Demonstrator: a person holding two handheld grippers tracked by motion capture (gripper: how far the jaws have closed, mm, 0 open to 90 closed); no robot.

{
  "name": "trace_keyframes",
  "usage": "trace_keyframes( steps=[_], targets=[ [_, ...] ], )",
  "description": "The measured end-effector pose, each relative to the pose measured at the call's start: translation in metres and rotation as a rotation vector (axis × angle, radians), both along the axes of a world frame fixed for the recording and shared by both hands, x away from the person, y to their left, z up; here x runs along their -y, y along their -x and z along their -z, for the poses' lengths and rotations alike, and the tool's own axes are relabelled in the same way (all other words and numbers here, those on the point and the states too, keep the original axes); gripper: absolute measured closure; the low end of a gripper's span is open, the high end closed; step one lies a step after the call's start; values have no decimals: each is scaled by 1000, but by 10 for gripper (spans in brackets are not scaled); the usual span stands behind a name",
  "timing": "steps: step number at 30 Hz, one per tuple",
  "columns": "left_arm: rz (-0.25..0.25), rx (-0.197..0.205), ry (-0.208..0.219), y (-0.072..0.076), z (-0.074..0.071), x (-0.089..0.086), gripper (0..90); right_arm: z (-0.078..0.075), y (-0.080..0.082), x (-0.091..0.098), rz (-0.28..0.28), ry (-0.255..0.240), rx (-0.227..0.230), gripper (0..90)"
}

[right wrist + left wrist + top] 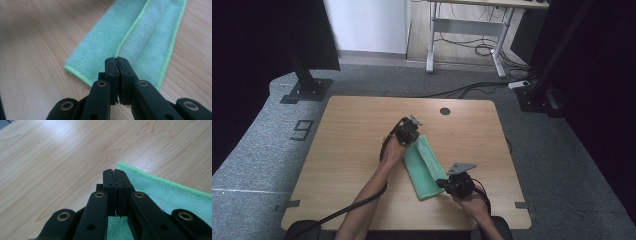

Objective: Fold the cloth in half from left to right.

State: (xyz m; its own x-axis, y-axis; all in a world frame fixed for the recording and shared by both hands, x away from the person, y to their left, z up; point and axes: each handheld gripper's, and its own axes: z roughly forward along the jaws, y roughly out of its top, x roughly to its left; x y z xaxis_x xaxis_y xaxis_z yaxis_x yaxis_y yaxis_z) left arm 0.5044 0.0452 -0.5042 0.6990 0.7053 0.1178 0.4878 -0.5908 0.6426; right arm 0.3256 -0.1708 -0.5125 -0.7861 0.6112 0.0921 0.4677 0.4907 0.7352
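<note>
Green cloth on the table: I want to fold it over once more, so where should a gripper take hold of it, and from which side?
Probably the green cloth is best pinched at its loose yellow-trimmed edge, near a short end. It lies flat in a long folded strip, so only that raised flap offers a lip; come in low from above the end.

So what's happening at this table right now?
A person is working on a green cloth on the wooden table with a gripper in each hand. The cloth lies folded into a long strip. The left gripper is at its far end and the right gripper at its near end, over the folded-in edge. Both have their jaws shut; whether either pinches the fabric is unclear.
</note>
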Motion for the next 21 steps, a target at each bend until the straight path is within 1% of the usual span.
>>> trace_keyframes(
  steps=[2,4,5,7,8,9,11,13,14,15,18,20,21],
  targets=[
    [-6,5,13,0,3,2,873,1,-1,3,12,11,3,868],
    [-8,11,29,-1,4,4,836,3,-2,6,24,18,5,867],
    [-7,16,30,-1,5,5,798,3,-2,7,27,22,6,865],
    [-16,37,23,0,6,6,667,5,-3,8,36,28,3,853],
    [-23,49,22,0,6,6,604,5,-4,9,42,30,0,822],
    [-26,52,18,0,5,5,560,6,-4,10,48,37,5,792],
    [-29,54,27,0,3,3,480,6,-5,12,65,43,10,728],
    [-46,64,34,0,0,0,403,5,-6,15,91,42,18,658],
    [-51,63,41,0,-1,-2,364,4,-7,17,105,41,24,628],
    [-57,66,54,1,-3,-4,334,3,-8,19,117,42,26,603],
    [-66,71,65,2,-9,-11,265,2,-11,26,142,51,34,558],
    [-74,74,73,4,-13,-16,234,1,-13,29,156,58,35,537],
    [-76,71,90,5,-14,-18,217,1,-14,30,160,59,36,523]
  ],
)
